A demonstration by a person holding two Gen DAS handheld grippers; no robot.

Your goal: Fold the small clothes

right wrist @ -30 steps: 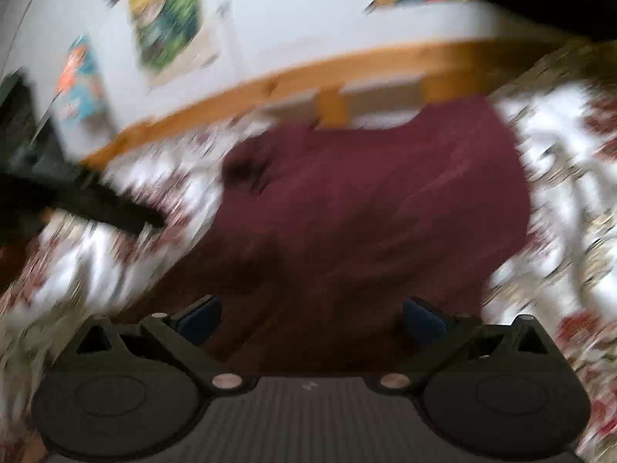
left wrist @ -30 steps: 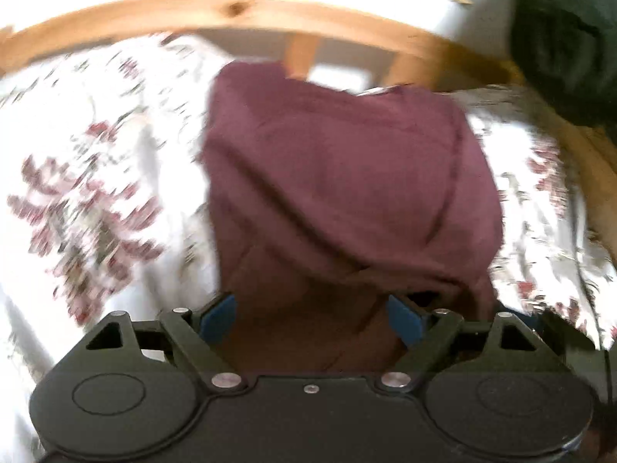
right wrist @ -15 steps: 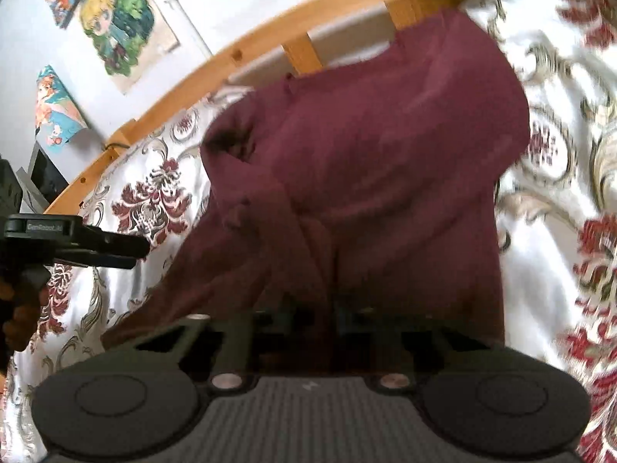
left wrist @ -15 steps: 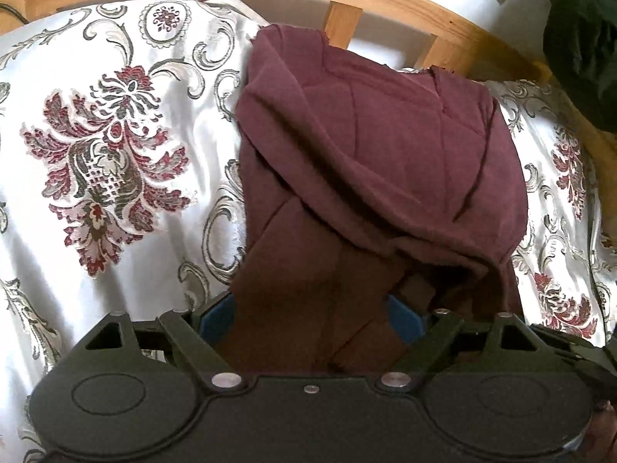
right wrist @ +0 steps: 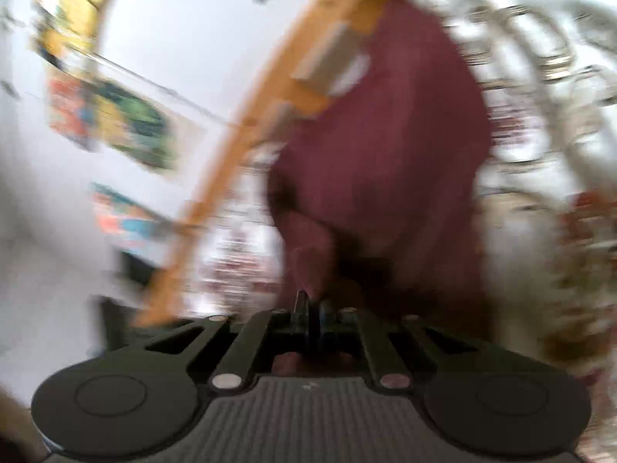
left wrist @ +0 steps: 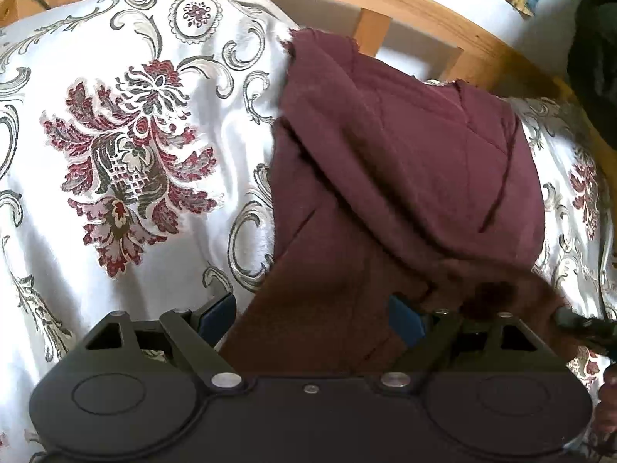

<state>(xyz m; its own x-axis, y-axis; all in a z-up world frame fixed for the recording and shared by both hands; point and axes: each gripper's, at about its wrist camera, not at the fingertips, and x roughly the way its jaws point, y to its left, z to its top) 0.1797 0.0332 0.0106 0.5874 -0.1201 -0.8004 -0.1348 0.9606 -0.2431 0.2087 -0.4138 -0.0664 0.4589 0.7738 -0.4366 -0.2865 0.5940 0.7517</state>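
Maroon garment (left wrist: 405, 177) between left gripper (left wrist: 312, 314) jaws, apart
Right gripper (right wrist: 312, 310) jaws just closed, clamped on its fold; floral bedspread (left wrist: 127, 162), wooden bed frame (left wrist: 416, 7)

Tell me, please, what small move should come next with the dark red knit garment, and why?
Probably the left gripper should close on the dark red knit garment: its jaws stand wide with cloth between them, while the right gripper, whose jaws have just been closing, already pinches a fold of it over the floral bedspread.

Bright daylight, bedspread (left wrist: 115, 58) glare, right view perhaps motion-blurred
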